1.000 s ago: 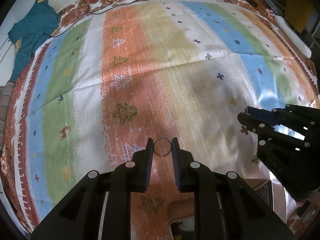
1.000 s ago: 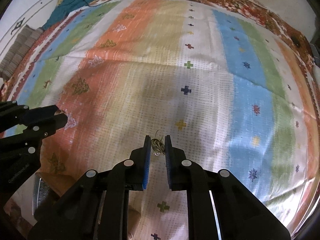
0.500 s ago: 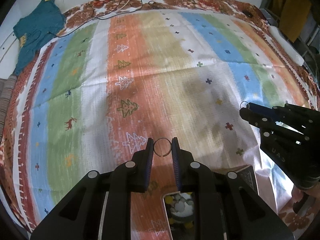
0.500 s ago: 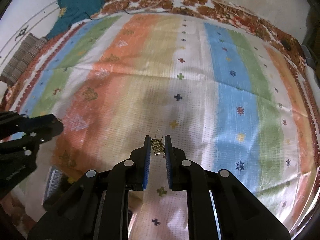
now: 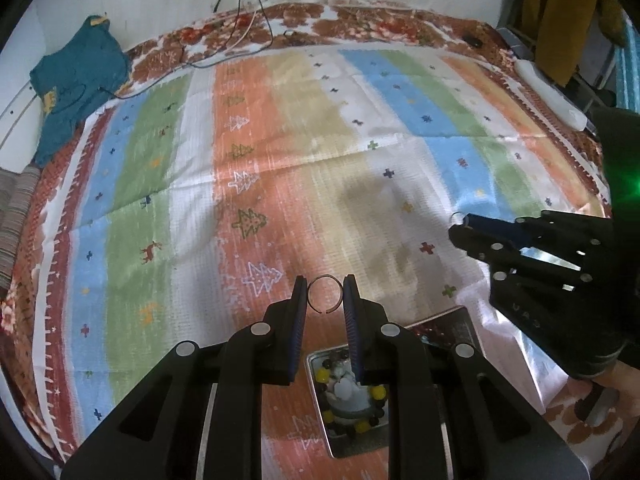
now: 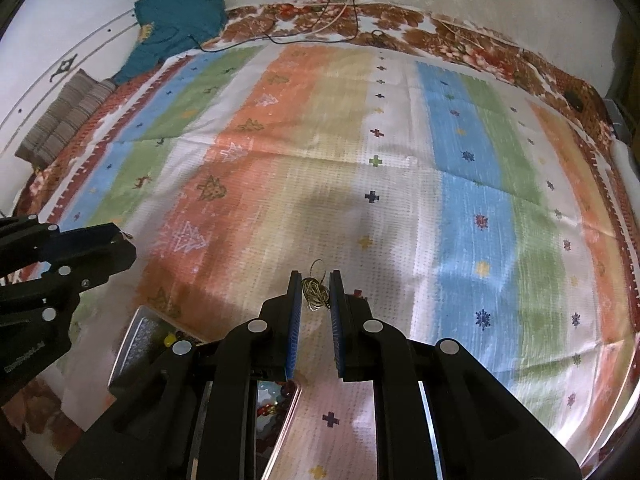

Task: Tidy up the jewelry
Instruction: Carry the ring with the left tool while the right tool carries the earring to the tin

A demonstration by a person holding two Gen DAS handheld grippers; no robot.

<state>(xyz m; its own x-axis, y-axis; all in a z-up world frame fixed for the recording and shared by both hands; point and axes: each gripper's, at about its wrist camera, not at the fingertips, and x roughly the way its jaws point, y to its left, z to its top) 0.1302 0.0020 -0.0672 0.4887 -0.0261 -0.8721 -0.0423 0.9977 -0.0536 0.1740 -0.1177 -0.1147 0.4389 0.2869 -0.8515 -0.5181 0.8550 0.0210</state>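
My left gripper (image 5: 326, 295) is shut on a thin open metal ring (image 5: 325, 295), held between its fingertips above the striped cloth. My right gripper (image 6: 315, 294) is shut on a small gold earring with a wire hook (image 6: 315, 296). A metal jewelry tray (image 5: 347, 394) holding yellow, black and white beads lies just below the left gripper; it also shows in the right wrist view (image 6: 138, 340) at lower left. The right gripper shows at the right of the left wrist view (image 5: 460, 226), and the left gripper at the left of the right wrist view (image 6: 124, 246).
A striped cloth with tree and cross motifs (image 5: 320, 140) covers the bed. A teal garment (image 5: 76, 80) and cables (image 5: 240, 32) lie at the far edge. A folded striped cloth (image 6: 64, 120) sits far left. A white object (image 5: 552, 96) lies at the right edge.
Both grippers have pulled back and up from the cloth, each keeping its piece. The jewelry tray has come into view beneath them.
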